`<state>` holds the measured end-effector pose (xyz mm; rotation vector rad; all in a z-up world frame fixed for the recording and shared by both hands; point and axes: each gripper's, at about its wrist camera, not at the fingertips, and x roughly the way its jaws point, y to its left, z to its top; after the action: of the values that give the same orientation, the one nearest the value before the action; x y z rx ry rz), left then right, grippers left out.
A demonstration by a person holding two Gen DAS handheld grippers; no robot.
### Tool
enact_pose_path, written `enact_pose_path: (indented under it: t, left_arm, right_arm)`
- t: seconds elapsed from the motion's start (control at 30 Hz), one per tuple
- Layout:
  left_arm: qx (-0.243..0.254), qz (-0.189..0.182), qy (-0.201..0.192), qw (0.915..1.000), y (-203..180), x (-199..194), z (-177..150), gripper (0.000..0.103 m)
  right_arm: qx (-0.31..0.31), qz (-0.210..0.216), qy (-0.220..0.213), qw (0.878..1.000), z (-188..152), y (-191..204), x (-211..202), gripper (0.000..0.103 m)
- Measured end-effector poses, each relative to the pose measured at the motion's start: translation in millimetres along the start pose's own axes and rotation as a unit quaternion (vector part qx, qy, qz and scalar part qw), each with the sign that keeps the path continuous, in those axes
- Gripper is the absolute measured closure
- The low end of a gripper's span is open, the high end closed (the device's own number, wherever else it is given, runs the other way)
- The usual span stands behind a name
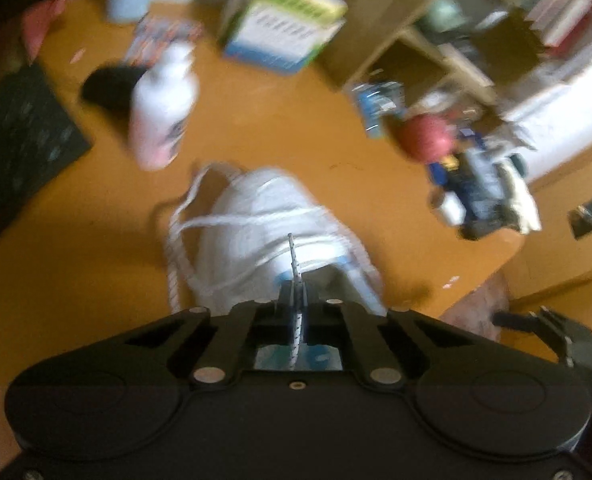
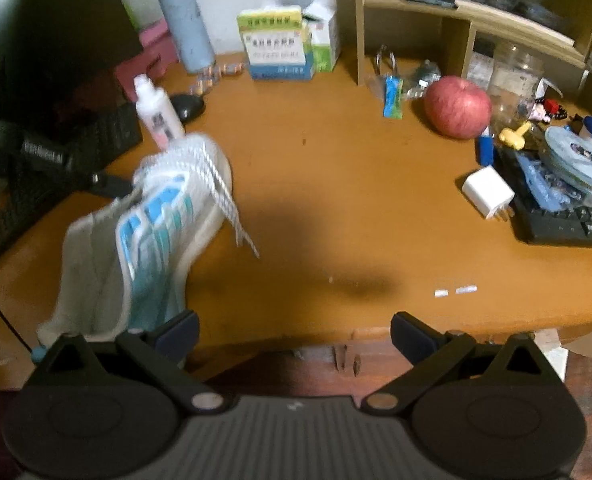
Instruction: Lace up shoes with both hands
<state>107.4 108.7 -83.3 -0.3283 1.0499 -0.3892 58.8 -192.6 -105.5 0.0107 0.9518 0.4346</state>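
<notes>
Left gripper (image 1: 297, 294): fingers pressed together, clamped on a white speckled shoelace (image 1: 292, 256). The lace runs up out of the closed jaws toward the shoe and down behind them.

Right gripper (image 2: 293, 336): fingers spread wide, nothing between them, hovering over the near edge of the desk (image 2: 336, 200); its left finger (image 2: 177, 332) sits just beside the shoe's heel.

Shoe (image 2: 151, 232): white trainer with blue stripes, on the desk at the left of the right wrist view. Long axis runs from lower left to upper middle, toe toward a white bottle (image 2: 157, 114). Loose lace ends hang over its right side. In the left wrist view it is blurred, centre frame, toe pointing up the frame.

Apple (image 2: 458, 106): upper right, well apart from the shoe.
</notes>
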Motion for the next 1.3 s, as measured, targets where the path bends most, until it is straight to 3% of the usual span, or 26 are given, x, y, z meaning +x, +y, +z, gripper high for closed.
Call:
enact_pose_path:
  t: [0.13,0.2,0.3,0.37,0.47,0.8,0.9,0.97,1.03,1.13,1.3]
  left_arm:
    - [0.105,0.006,-0.037,0.9938,-36,-20,-5,0.102]
    - [0.148,0.011,-0.053,0.9876,-51,-26,-10,0.102]
    - [0.194,0.004,-0.071,0.9784,-69,-33,-19,0.102]
    - [0.216,-0.005,-0.082,0.9729,-78,-38,-26,0.102]
    - [0.235,-0.017,-0.089,0.9677,-88,-41,-33,0.102]
    - [0.259,-0.023,-0.094,0.9609,-103,-47,-46,0.102]
    - [0.265,-0.023,-0.094,0.9595,-105,-49,-49,0.102]
    - [0.264,-0.021,-0.093,0.9598,-105,-49,-51,0.102]
    - [0.262,-0.018,-0.091,0.9607,-105,-48,-50,0.102]
    - [0.265,-0.016,-0.086,0.9603,-105,-48,-52,0.102]
    - [0.280,0.005,-0.082,0.9565,-114,-45,-50,0.089]
  right_arm:
    - [0.075,0.063,-0.044,0.994,15,-16,-10,0.004]
    - [0.149,0.142,-0.064,0.977,24,-31,-10,0.006]
    - [0.189,0.229,-0.068,0.953,36,-34,-5,0.023]
    - [0.174,0.254,-0.074,0.949,42,-25,-3,0.037]
    - [0.149,0.273,-0.078,0.947,48,-12,-1,0.044]
    - [0.161,0.316,-0.071,0.932,42,-2,2,0.055]
    - [0.159,0.318,-0.069,0.932,40,-2,3,0.076]
    - [0.154,0.313,-0.072,0.934,37,-1,4,0.100]
    - [0.142,0.301,-0.077,0.940,36,1,3,0.100]
    - [0.138,0.308,-0.085,0.937,32,1,-2,0.100]
    - [0.131,0.303,-0.091,0.940,32,2,-7,0.100]
